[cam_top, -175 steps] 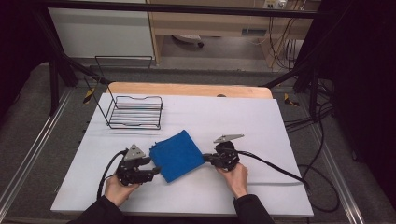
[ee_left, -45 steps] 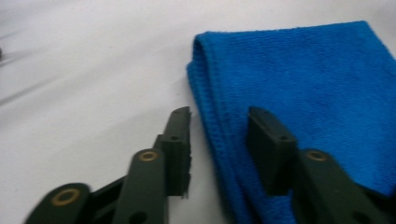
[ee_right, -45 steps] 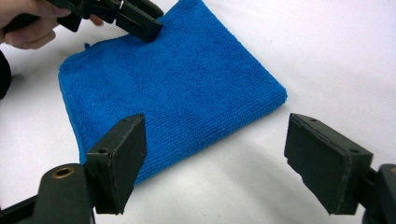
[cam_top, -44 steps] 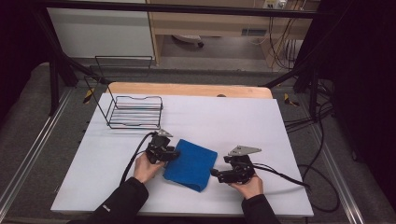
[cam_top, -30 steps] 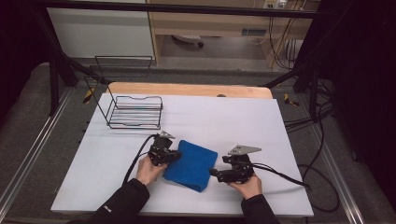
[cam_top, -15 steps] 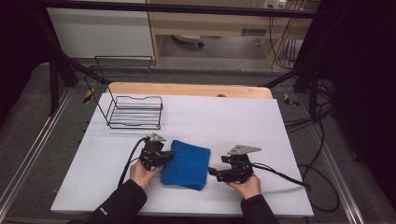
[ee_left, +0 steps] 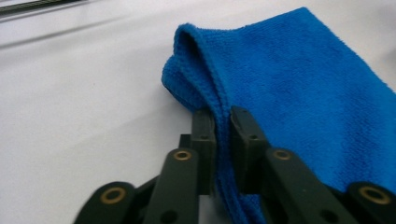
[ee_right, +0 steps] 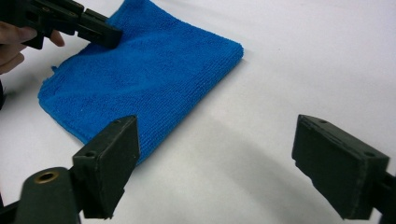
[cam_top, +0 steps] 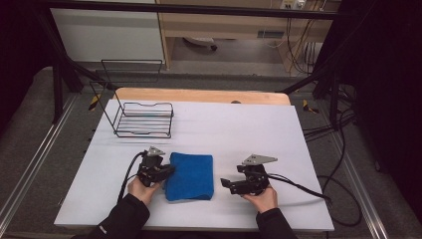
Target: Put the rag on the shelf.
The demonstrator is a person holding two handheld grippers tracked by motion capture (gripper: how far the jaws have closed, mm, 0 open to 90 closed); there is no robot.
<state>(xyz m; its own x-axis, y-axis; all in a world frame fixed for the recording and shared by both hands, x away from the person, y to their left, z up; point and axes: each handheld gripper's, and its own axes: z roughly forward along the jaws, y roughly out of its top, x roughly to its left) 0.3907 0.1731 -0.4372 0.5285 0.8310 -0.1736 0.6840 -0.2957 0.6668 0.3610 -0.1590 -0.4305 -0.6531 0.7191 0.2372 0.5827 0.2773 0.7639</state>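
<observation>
Here the folded blue cloth [cam_top: 189, 176] lies flat on the white table [cam_top: 239, 129], between the two hands. The left gripper [ee_left: 223, 135] pinches the cloth's folded edge, its jaws having just eased slightly apart. The right gripper [ee_right: 215, 163] hovers beside the cloth, jaws spread wide, nothing between them

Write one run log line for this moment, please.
left hand-held gripper: shut on blue cloth edge, just easing | right hand-held gripper: open, empty, beside cloth | wire rack: untouched
</observation>
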